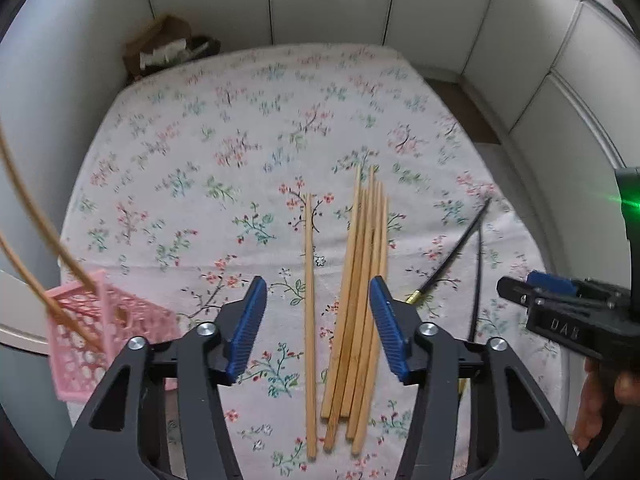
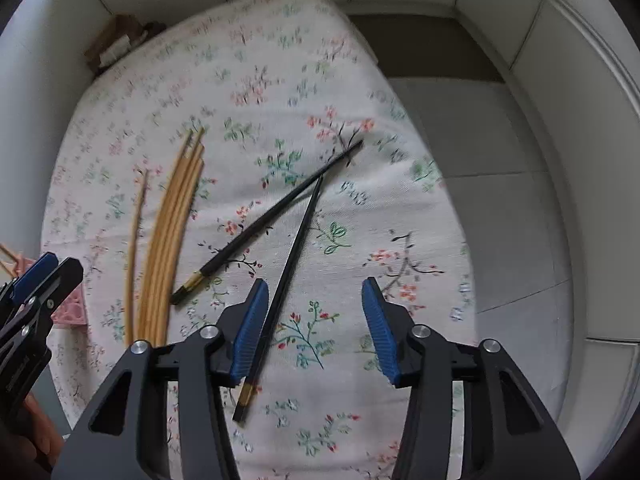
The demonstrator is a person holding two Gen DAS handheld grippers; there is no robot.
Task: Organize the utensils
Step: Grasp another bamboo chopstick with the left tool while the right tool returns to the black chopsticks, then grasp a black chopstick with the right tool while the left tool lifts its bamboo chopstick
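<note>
The left claw [image 1: 318, 328] hangs over the near edge of the table [image 1: 192, 152], its jaws partly open and gripping nothing. Between its blue pads, on the flowered cloth, lie a single wooden chopstick [image 1: 310, 320] and, just right of it, a bundle of wooden chopsticks [image 1: 360, 300] whose right side passes under the right pad. All of them point toward the far edge.

The right claw [image 2: 314, 326] is likewise partly open and empty. One black chopstick [image 2: 288, 268] runs along the inner face of its left pad; whether they touch is unclear. A second black chopstick [image 2: 264, 224] lies slanted just left, its tip crossing the first one's far end.

At the table's near left corner a pink perforated basket [image 1: 104, 336] holds a few wooden chopsticks [image 1: 36, 216] standing tilted, their tops cut off by the frame.

A blurred brown object [image 1: 168, 46] sits beyond the far left corner.
</note>
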